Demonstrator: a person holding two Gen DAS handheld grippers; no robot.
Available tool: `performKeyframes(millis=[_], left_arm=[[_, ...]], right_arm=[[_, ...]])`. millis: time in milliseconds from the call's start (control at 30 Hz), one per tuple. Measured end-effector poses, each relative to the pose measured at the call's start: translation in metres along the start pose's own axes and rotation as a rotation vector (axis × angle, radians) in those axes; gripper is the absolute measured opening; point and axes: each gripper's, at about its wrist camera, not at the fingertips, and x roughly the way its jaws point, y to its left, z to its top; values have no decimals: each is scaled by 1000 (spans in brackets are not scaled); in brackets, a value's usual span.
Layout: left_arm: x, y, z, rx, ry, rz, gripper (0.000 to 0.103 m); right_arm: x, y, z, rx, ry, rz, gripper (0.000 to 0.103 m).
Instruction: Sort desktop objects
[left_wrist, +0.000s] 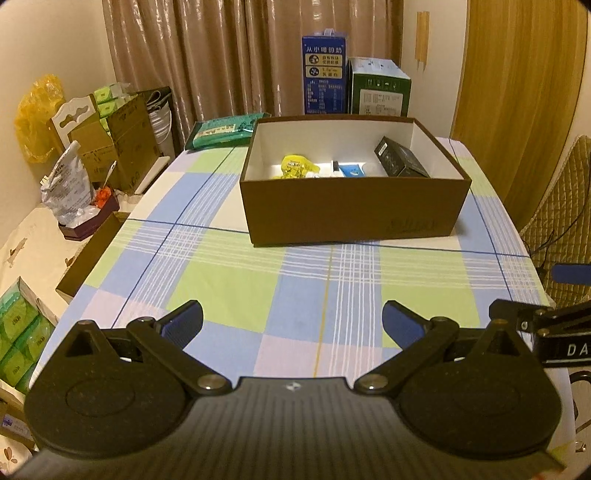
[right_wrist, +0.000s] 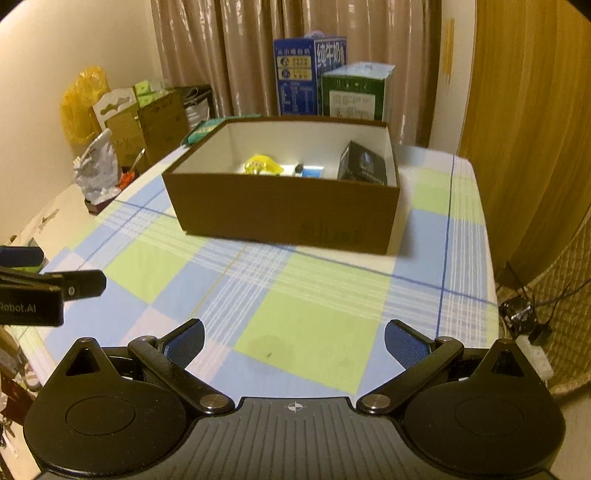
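Here the brown box (left_wrist: 354, 206) sits on the checked tablecloth (left_wrist: 229, 280), holding a yellow packet (left_wrist: 295, 167), a blue tube (left_wrist: 349, 170) and a black carton (left_wrist: 400, 158). Only the left view shows the whole green pack (left_wrist: 225, 130) behind the box; only the right view shows the power strip (right_wrist: 533, 354) on the floor. Left gripper (left_wrist: 291, 325) and right gripper (right_wrist: 293, 341) both gape wide, empty, above the cloth.
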Motion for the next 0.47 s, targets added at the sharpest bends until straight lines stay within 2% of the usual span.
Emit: performKeyframes(millis=[467], left_arm=[[13,3,2,10,21,-13,102]], right_arm=[[12,4,0,22,33,-5,101]])
